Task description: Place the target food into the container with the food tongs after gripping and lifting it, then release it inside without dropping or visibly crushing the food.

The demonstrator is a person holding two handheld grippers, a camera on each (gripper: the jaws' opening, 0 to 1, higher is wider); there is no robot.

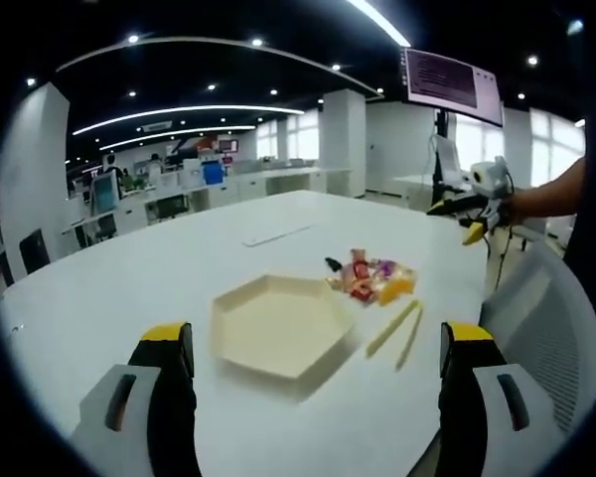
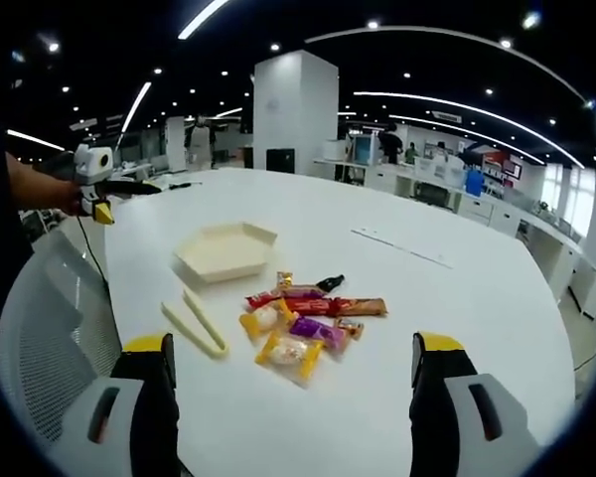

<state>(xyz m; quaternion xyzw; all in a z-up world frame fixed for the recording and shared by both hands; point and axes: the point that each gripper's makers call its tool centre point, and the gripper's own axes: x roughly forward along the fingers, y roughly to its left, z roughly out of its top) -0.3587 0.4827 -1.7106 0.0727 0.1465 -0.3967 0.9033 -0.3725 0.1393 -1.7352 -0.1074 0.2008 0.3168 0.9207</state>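
White is the big table (image 1: 129, 288), and on it lies a cream hexagon tray (image 1: 278, 328), with nothing in it. Just beside it lie the pale tongs (image 2: 194, 326), and next to them a small heap of wrapped snacks (image 2: 303, 323) in red, yellow and purple. The left gripper (image 1: 313, 368) and the right gripper (image 2: 293, 383) both have their jaws spread wide, holding nothing, above the table edge. A grey mesh chair (image 2: 50, 338) stands near.

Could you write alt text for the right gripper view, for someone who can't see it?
A pile of wrapped snacks lies on a white table, cream tongs lying beside it and an empty hexagonal tray beyond. The right gripper stands open.
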